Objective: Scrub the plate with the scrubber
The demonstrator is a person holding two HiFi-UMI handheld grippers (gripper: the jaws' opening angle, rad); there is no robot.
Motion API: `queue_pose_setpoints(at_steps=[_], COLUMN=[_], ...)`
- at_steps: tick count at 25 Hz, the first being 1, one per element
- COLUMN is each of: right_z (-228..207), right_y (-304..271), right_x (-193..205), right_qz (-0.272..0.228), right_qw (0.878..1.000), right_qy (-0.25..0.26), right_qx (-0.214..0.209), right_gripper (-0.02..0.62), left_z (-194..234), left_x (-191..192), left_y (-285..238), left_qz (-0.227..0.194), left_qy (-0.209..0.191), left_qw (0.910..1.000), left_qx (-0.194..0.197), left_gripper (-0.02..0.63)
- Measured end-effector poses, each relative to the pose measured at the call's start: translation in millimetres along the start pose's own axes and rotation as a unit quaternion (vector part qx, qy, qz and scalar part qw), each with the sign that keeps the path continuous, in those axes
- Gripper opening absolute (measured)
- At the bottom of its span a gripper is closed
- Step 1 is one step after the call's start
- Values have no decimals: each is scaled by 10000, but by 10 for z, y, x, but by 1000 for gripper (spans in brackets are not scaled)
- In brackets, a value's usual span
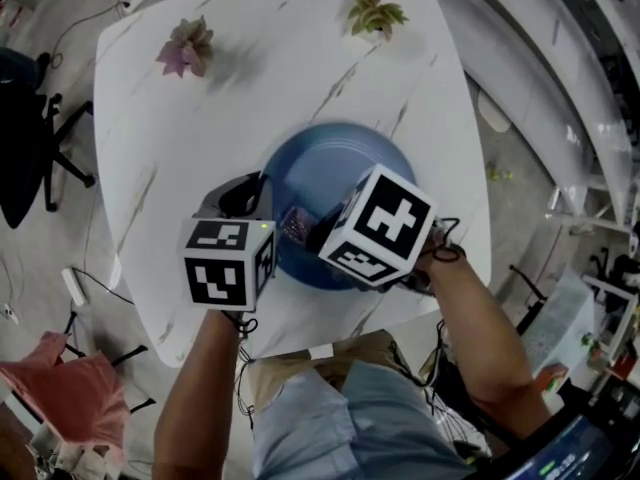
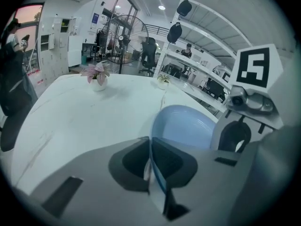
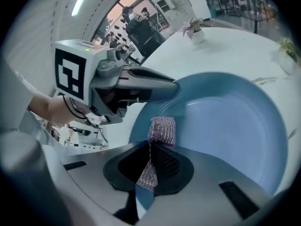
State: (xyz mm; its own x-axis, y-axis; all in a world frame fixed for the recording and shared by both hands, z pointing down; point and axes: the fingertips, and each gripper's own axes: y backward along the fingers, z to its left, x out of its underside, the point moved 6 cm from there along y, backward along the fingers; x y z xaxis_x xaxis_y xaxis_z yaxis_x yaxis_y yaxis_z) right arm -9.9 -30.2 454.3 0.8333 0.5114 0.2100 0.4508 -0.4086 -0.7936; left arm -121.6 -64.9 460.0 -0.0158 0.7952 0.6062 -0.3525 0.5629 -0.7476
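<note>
White marbled counter (image 1: 300, 58) is bearing the round blue plate (image 1: 330, 163) near its front edge; your left gripper (image 2: 153, 166) is pinching its stiff, probably slippery rim (image 2: 152, 134), your right gripper (image 3: 151, 161) clamping the soft purple mesh scrubber (image 3: 162, 130).

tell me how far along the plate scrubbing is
Done: the left gripper is shut on the rim of the plate and the right gripper is shut on the scrubber. In hand: the scrubber sits at the plate's near inner edge. Left: the scrubbing itself; no marks show progress.
</note>
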Motion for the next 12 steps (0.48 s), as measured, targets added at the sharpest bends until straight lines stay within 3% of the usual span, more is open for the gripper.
queue_pose_setpoints(at_steps=[4,8,10,12], right_z=[168,365,523,694], right_y=[60,570,933,1229], right_x=[152,73,-1,-14], right_qz=[-566,-1760,-2394,-2731], right_qw=[9927,9694,9530,9464], right_qy=[-421,-409,-230,-12], right_qx=[-983,-1664,-1840,-1724], right_gripper=[41,43,44,44], left_z=[21,25,-45,-146], left_x=[-14,-168,-254,-259], left_y=[84,433,677,866], left_qz=[-18,-420,-684,-821], left_qy=[323,334,326,289], left_qw=[9994,9985,9970,9960], left_qx=[141,-99,-164,-195], left_gripper=[20,21,29,38])
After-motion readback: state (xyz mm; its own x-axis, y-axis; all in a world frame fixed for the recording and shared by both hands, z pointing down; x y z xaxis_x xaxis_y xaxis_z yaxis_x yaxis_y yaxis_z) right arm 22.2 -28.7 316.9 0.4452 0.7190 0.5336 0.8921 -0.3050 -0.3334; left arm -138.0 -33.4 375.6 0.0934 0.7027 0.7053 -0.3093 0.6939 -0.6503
